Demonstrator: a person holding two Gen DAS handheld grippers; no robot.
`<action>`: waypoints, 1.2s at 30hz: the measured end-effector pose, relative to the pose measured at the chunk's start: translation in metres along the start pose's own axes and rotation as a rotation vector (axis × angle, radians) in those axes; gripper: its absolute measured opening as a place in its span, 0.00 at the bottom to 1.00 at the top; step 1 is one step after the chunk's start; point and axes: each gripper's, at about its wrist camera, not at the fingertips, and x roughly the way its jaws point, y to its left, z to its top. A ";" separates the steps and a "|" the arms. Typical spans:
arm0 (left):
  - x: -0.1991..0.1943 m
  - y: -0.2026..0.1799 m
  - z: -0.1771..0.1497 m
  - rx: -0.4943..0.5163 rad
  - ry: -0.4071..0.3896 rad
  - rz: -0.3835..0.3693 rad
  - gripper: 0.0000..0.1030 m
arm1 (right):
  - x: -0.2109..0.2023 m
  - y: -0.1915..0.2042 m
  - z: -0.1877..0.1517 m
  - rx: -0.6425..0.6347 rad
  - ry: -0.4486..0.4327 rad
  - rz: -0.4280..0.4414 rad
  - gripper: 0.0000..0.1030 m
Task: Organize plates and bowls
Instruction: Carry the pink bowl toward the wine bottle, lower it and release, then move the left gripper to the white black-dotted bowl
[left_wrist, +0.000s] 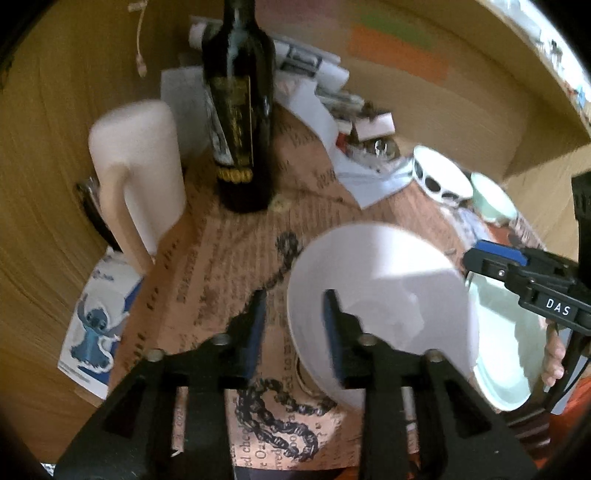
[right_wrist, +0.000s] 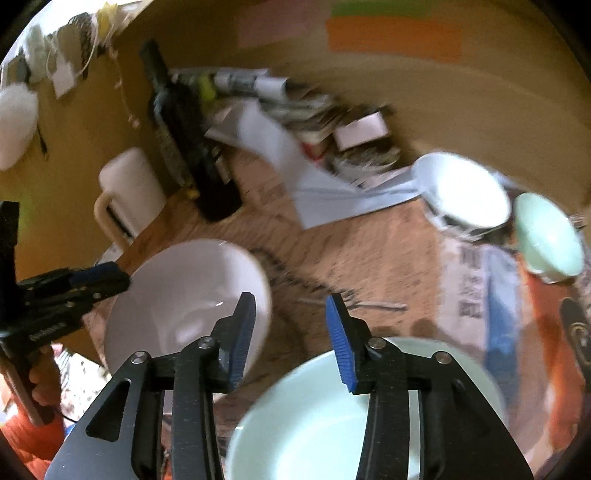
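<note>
White bowl sits mouth-up on the papered surface, in front of the dark bottle. Left gripper has its fingers open astride the bowl's near-left rim, not clamped. Pale green plate lies flat just right of the bowl; right gripper is over it w/ fingers spread, empty. Cream mug stands left of the bottle.

- my left gripper: jaws parted, nothing pinched between the pads
- my right gripper: jaws parted too, gap wide
- both angled downward, side by side
</note>
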 end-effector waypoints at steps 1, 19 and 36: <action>-0.003 -0.001 0.002 -0.001 -0.015 0.000 0.45 | -0.004 -0.006 0.002 0.009 -0.014 -0.009 0.41; 0.013 -0.079 0.087 0.076 -0.071 -0.057 0.81 | -0.041 -0.118 0.023 0.117 -0.151 -0.162 0.46; 0.104 -0.160 0.142 0.150 0.072 -0.022 0.82 | 0.038 -0.188 0.055 0.232 0.005 -0.114 0.46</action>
